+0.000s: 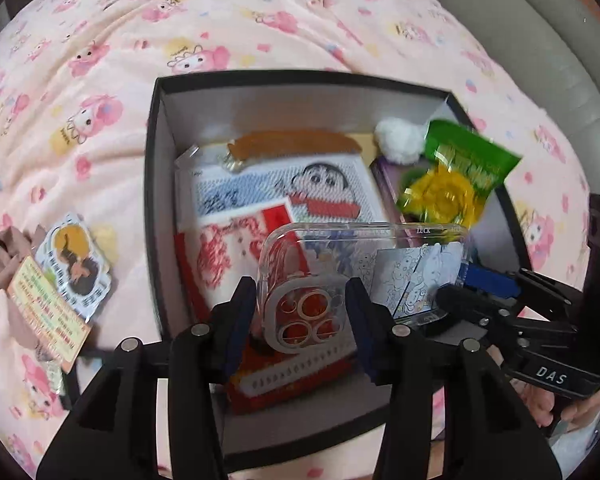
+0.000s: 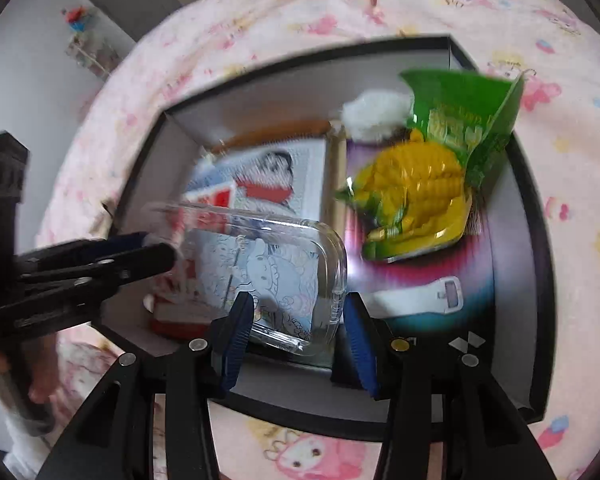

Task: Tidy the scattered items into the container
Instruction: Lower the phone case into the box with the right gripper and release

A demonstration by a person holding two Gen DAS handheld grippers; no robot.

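Pink bedspread (image 1: 260, 20) printed with cartoon rabbits covers the whole surface; grey padded bed edge (image 1: 540, 40) at far right, white wall and a small shelf (image 2: 86, 46) seen from the right wrist.

Left on the spread, outside the box: a brown cloth piece (image 1: 8, 256), a printed card (image 1: 48, 316) and a snack packet (image 1: 76, 264) with a figure on it, text too small to read.

Centre: black box (image 1: 152, 200), white inside, holding a picture book (image 1: 300, 196) with a cartoon boy, a red booklet (image 1: 228, 256), a white pompom (image 1: 398, 140), a green and yellow corn packet (image 1: 456, 176) and a white strip (image 2: 416, 296).

Clear phone case (image 1: 352, 272), marked "LUCK", lies inside the box near its front wall.

Left gripper (image 1: 300, 312) points steeply down, jaws wide either side of the case's camera end, pads apart from it. Right gripper (image 2: 296, 328), labelled "DAS", likewise stands wide around the other end, not pressing.
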